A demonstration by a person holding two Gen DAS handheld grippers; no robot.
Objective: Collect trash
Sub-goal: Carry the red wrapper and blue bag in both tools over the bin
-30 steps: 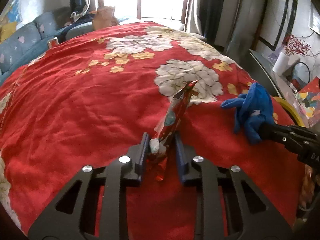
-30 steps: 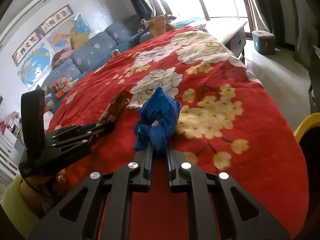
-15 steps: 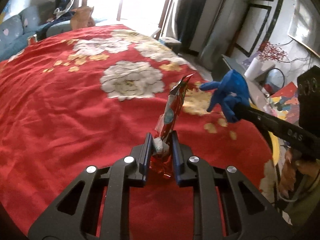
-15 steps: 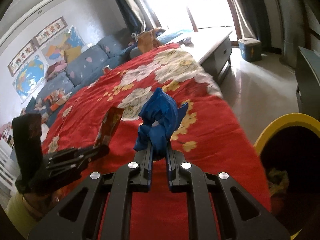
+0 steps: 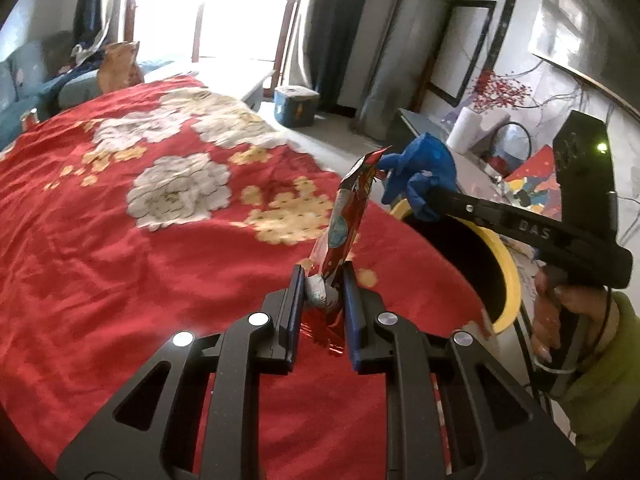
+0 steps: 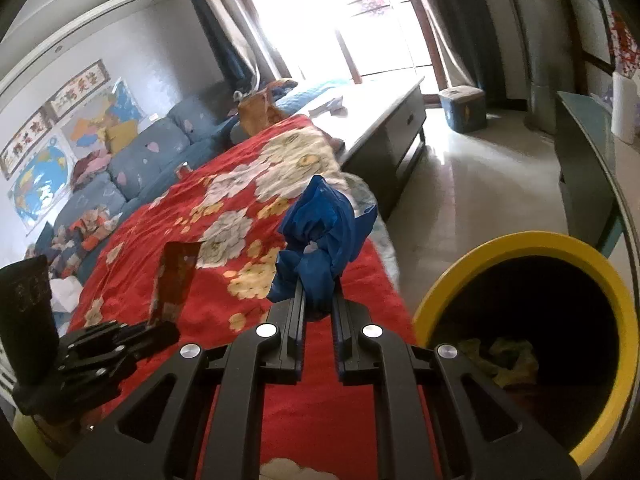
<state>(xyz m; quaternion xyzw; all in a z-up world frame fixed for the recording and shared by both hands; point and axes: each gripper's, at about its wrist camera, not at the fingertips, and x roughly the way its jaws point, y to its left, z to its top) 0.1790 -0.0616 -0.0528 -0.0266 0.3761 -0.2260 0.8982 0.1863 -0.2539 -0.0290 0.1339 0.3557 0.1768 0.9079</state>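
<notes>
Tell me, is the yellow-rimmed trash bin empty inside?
No, the right wrist view shows crumpled yellowish trash lying at the bottom of the yellow-rimmed trash bin.

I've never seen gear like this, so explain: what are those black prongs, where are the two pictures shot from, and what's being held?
They are hand-held grippers, one in each of a person's hands, each with a camera looking along its fingers. In the left camera's picture, the left gripper is shut on a red wrapper. In the right camera's picture, the right gripper is shut on a blue wad. Below is a red floral blanket. A yellow-rimmed bin stands beside it, with some scraps inside.
</notes>
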